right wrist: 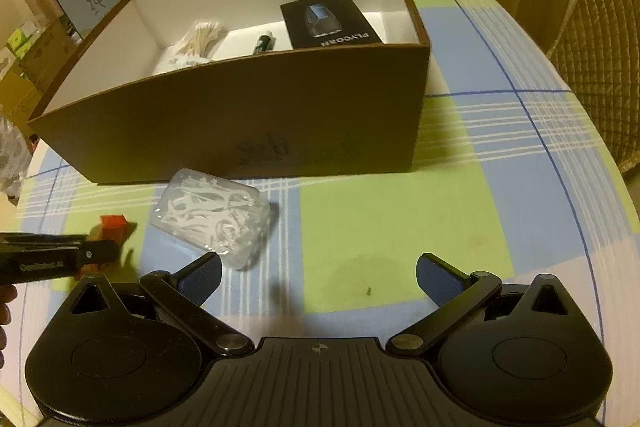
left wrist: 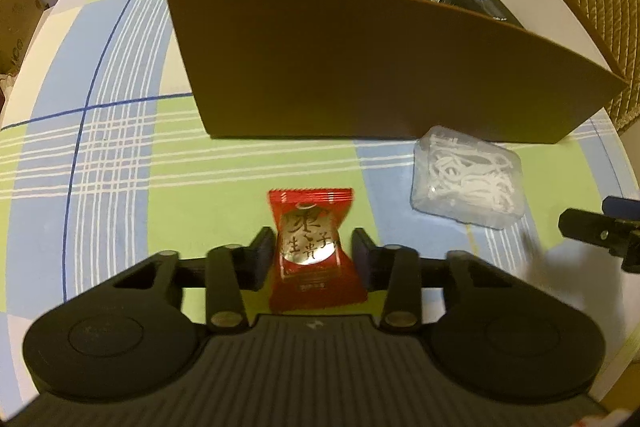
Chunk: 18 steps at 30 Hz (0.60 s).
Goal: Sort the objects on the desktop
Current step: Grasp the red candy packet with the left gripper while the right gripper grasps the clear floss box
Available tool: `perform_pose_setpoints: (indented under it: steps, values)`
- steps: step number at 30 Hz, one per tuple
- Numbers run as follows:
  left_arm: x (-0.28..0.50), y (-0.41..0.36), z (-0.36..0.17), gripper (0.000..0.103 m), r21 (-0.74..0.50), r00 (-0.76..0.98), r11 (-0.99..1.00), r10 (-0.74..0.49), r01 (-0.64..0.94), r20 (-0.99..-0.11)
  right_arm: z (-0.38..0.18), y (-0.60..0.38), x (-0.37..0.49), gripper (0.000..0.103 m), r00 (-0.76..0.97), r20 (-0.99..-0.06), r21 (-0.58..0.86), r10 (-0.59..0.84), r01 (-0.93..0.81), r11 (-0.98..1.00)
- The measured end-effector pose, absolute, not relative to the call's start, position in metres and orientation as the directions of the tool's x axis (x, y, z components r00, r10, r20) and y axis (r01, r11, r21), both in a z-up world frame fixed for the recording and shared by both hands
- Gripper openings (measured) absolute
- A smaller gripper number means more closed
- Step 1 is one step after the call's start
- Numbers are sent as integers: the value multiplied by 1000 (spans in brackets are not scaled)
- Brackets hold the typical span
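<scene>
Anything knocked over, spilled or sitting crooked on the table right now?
Nothing spilled or damaged. The clear floss-pick case lies askew to the brown box, still outside it. The red snack packet sits between the left gripper pads.

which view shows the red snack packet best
The left wrist view: the red snack packet lies centred and unobstructed between the left gripper fingers, its printed face readable. In the right wrist view only a small red corner of the packet shows at the left edge, mostly hidden behind the left gripper.
</scene>
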State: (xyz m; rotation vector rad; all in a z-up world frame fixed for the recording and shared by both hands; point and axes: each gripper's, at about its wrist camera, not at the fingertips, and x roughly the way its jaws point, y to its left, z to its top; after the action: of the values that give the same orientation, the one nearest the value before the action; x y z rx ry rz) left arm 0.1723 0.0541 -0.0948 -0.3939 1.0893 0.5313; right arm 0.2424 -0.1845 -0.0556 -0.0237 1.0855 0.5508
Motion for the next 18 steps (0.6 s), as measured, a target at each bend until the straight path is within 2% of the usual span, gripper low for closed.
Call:
perform_pose_setpoints:
  steps: [11,18]
  values:
    - [136,78,-90,30,0,322,741,292,-671,-900,-59,-139,234,101,254,-825,316,505,-533,785]
    - [124,93,-89,30,2,304,696,316,-718,-899,-71,-104,232,101,230,-842,303,489,-547,780]
